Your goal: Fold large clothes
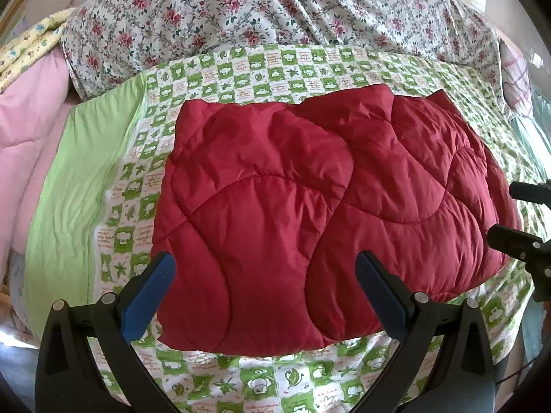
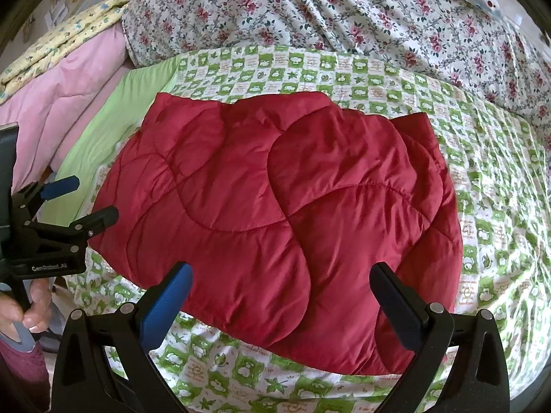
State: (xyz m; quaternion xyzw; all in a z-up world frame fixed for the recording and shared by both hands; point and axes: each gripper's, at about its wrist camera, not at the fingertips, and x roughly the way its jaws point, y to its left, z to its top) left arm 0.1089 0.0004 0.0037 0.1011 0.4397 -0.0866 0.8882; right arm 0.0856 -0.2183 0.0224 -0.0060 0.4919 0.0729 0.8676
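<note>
From the left wrist view, the left gripper [image 1: 265, 272] hovers above the near edge of the red quilted padded garment [image 1: 320, 186], its two black fingers with blue pads [image 1: 148, 296] spread wide apart and holding nothing. The garment lies folded into a puffy, roughly rectangular bundle with curved stitch lines and a slightly shiny, wrinkled shell; an upper layer overlaps a lower one that shows along the right. Which kind of garment it is cannot be made out, since sleeves and collar are hidden in the fold. It rests on a green-and-white checked bedsheet [image 1: 241, 72] with a plain light green band [image 1: 86, 172] at its left. Bare sheet runs all around the bundle. Behind lies a white floral quilt with pink roses [image 1: 275, 10]; a pink padded blanket [image 1: 31, 127] is cut off at the left. The right gripper [image 1: 509, 210] enters at the right edge, mostly out of frame.

From the right wrist view, the right gripper [image 2: 280, 278] has its fingers wide apart over the garment's [image 2: 275, 206] near right corner, empty. The left gripper [image 2: 84, 199] shows at the left, fingers parted, just beside the garment's left edge; the hand [image 2: 24, 306] holding it is partly cut off. The checked sheet [image 2: 482, 179] lies open to the right.
</note>
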